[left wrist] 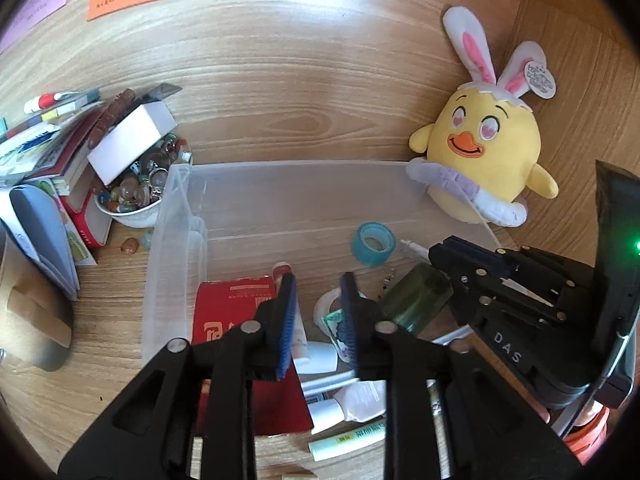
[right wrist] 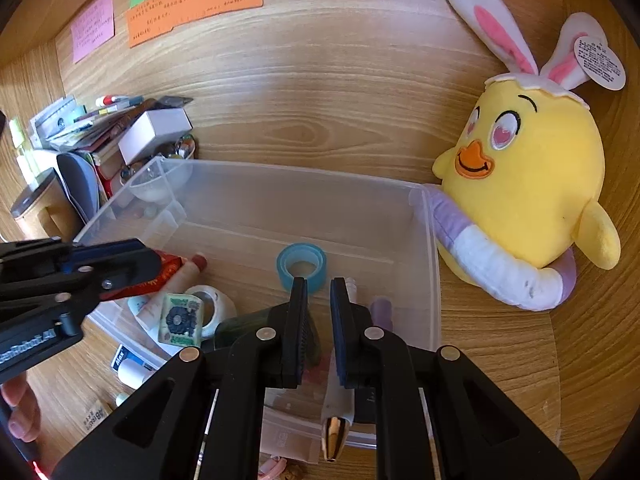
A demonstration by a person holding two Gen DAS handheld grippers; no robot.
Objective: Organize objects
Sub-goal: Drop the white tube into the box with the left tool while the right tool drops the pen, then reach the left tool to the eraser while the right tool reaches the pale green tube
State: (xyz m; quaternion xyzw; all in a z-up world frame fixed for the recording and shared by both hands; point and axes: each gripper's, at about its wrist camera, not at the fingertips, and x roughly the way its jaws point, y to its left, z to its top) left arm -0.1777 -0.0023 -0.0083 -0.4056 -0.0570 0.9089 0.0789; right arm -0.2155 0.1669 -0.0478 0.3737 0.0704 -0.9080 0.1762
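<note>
A clear plastic bin [left wrist: 280,184] [right wrist: 434,264] stands on the wooden desk. In it lie a blue tape roll [left wrist: 373,243] [right wrist: 301,266], a red booklet [left wrist: 236,320], a dark green bottle [left wrist: 416,300], tubes and a small green card [right wrist: 180,320]. My left gripper [left wrist: 318,320] hovers over the bin's near part, open and empty; it also shows in the right wrist view [right wrist: 132,268]. My right gripper [right wrist: 318,320] hovers over the bin just behind the tape roll, slightly open and empty; it also shows in the left wrist view [left wrist: 448,256].
A yellow chick plush with bunny ears [left wrist: 484,152] [right wrist: 532,184] leans at the bin's right corner. A bowl of marbles [left wrist: 136,188], a white box [left wrist: 128,140] and stacked books [left wrist: 48,160] stand left. A highlighter [left wrist: 348,438] and bottles lie in front.
</note>
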